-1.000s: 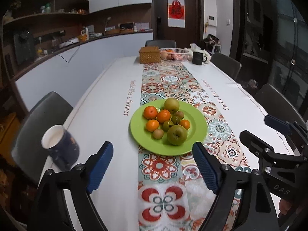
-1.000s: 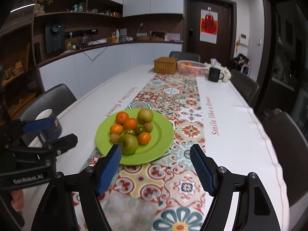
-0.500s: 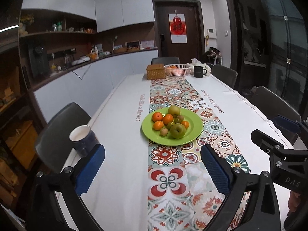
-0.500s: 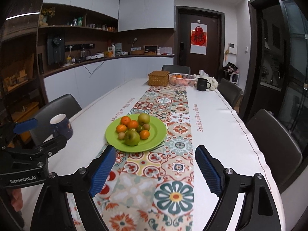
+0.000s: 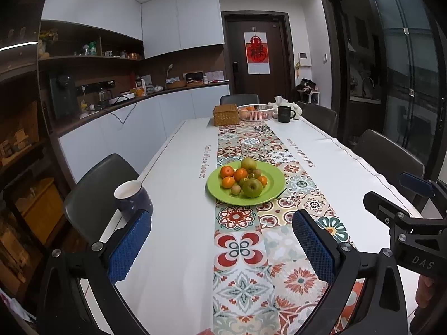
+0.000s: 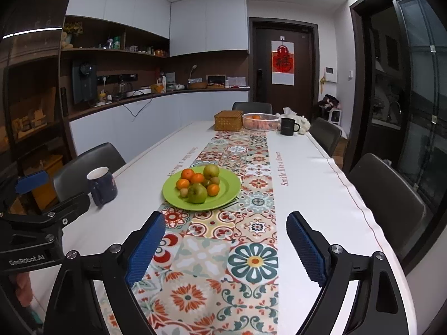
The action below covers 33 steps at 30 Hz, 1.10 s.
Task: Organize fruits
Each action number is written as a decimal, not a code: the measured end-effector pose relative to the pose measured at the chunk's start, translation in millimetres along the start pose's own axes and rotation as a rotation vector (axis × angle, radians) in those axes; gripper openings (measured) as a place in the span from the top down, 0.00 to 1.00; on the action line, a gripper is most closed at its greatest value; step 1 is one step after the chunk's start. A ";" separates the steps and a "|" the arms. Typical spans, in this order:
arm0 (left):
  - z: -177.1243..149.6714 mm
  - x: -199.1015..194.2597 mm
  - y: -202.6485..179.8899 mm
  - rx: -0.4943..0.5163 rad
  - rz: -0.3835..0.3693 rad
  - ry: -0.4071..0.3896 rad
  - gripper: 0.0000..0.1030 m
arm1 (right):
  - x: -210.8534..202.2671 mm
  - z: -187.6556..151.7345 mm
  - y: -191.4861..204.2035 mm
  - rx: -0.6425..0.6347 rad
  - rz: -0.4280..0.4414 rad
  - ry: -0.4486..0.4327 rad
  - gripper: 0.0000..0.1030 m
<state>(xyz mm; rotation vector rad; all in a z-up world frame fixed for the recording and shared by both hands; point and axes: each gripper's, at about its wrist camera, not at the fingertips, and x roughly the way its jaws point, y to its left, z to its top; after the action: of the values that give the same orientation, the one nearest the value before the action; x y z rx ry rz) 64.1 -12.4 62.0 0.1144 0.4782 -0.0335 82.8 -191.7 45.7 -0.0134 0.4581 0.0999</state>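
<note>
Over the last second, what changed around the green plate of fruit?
Both grippers, left gripper and right gripper, pulled back from the green plate, so it sits farther off in both wrist views. Both stayed open and empty. The fruit pile, navy mug and far basket kept their places.

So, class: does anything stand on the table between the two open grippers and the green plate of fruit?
Nothing visible does. Between the right gripper, the left gripper and the green plate lies only the flat patterned runner. The navy mug stands off to the left, clear of either path.
</note>
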 end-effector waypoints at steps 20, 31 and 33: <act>-14.2 -15.6 1.4 -0.013 -0.002 -0.010 0.00 | -17.6 -14.7 0.4 0.008 -0.008 -0.010 0.14; -14.1 -15.5 0.3 -0.012 -0.003 -0.009 0.00 | -18.4 -15.3 0.5 0.010 -0.007 -0.010 0.14; -14.2 -15.5 0.4 -0.012 -0.004 -0.009 0.00 | -18.9 -15.8 0.8 0.010 -0.007 -0.011 0.14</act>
<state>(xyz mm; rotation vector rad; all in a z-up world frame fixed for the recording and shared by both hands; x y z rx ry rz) 43.9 -10.2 56.6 0.1015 0.4700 -0.0346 58.9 -193.3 39.9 -0.0052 0.4477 0.0906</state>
